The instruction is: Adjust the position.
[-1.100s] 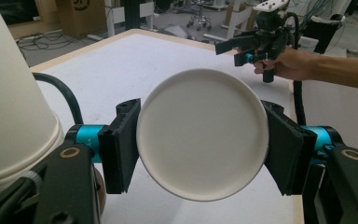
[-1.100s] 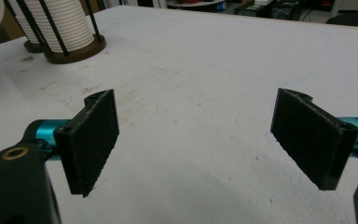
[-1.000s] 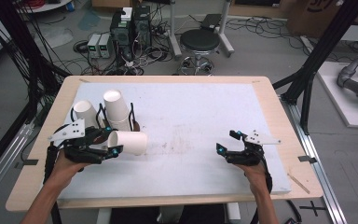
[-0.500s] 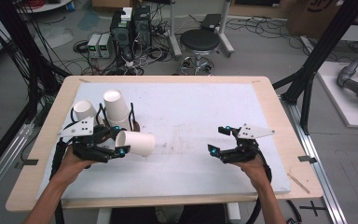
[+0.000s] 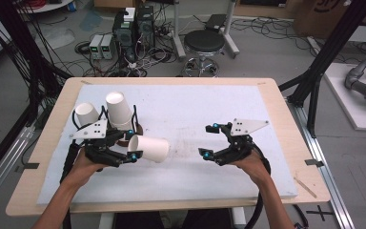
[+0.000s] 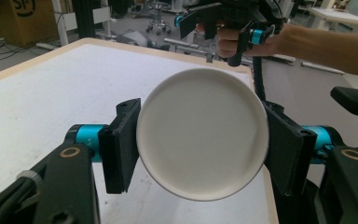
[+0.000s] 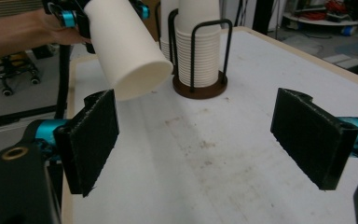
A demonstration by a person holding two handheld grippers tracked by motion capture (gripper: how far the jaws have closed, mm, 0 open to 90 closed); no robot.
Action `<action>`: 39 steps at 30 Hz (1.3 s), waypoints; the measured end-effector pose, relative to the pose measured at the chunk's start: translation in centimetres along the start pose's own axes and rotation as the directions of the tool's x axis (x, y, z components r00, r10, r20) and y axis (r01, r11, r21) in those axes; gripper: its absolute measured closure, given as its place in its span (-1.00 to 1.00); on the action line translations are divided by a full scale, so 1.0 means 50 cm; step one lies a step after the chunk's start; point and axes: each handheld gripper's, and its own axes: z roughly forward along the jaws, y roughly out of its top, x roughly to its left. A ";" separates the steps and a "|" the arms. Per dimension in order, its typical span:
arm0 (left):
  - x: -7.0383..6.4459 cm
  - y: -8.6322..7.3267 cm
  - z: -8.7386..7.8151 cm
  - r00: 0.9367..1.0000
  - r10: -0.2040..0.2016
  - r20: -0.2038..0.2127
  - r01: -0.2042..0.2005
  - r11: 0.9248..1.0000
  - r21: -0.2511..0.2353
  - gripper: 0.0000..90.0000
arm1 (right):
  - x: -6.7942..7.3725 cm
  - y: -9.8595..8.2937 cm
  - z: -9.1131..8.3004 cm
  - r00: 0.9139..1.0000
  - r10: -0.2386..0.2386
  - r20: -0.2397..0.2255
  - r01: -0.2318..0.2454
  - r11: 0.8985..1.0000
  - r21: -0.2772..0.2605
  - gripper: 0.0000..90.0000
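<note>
Since half second ago, left tool [image 5: 132,144] carries paper cup [image 5: 148,148] further toward desk [image 5: 190,114] centre; right tool [image 5: 208,141] shifts inward to meet it. Left jaws pinch cup near closed base, cup lying sideways above desk, mouth toward right tool, likely for handover. Behind: wire rack [image 7: 200,51] of ribbed stacked cups. Right jaws spread wide, empty.

- Even, bright room light falls from overhead on my bench [image 5: 209,119]; shadows stay soft and faint.
- No harsh glare on its white top.
- High view looks slightly soft, both close views blur toward the background.
</note>
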 end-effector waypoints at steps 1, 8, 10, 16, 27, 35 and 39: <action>0.000 0.001 0.003 1.000 -0.001 0.006 0.001 1.000 -0.003 -0.22 | 0.001 0.005 0.004 1.000 -0.008 -0.008 0.008 1.000 -0.004 -0.65; 0.000 0.003 0.029 0.999 -0.004 0.046 0.006 1.000 -0.027 -0.22 | 0.003 0.021 0.020 0.998 -0.020 -0.065 0.019 1.000 -0.018 -0.65; -0.001 0.003 0.038 0.998 -0.006 0.055 0.007 0.999 -0.032 -0.22 | 0.003 0.024 0.025 0.996 -0.027 -0.081 0.024 0.999 -0.034 -0.65; -0.005 0.003 0.062 0.996 -0.011 0.088 0.016 0.998 -0.056 -0.22 | 0.008 0.036 0.040 0.990 -0.035 -0.134 0.027 0.998 -0.058 -0.65; -0.009 -0.006 0.085 0.990 -0.022 0.142 0.034 0.996 -0.079 -0.22 | 0.020 0.055 0.068 0.977 -0.059 -0.206 0.042 0.996 -0.083 -0.65; -0.015 -0.005 0.094 0.985 -0.020 0.169 0.034 0.996 -0.080 -0.22 | 0.028 0.060 0.085 0.968 -0.062 -0.242 0.039 0.994 -0.099 -0.66; -0.018 -0.003 0.098 0.983 -0.018 0.182 0.034 0.996 -0.087 -0.22 | 0.032 0.061 0.093 0.962 -0.066 -0.264 0.041 0.994 -0.097 -0.66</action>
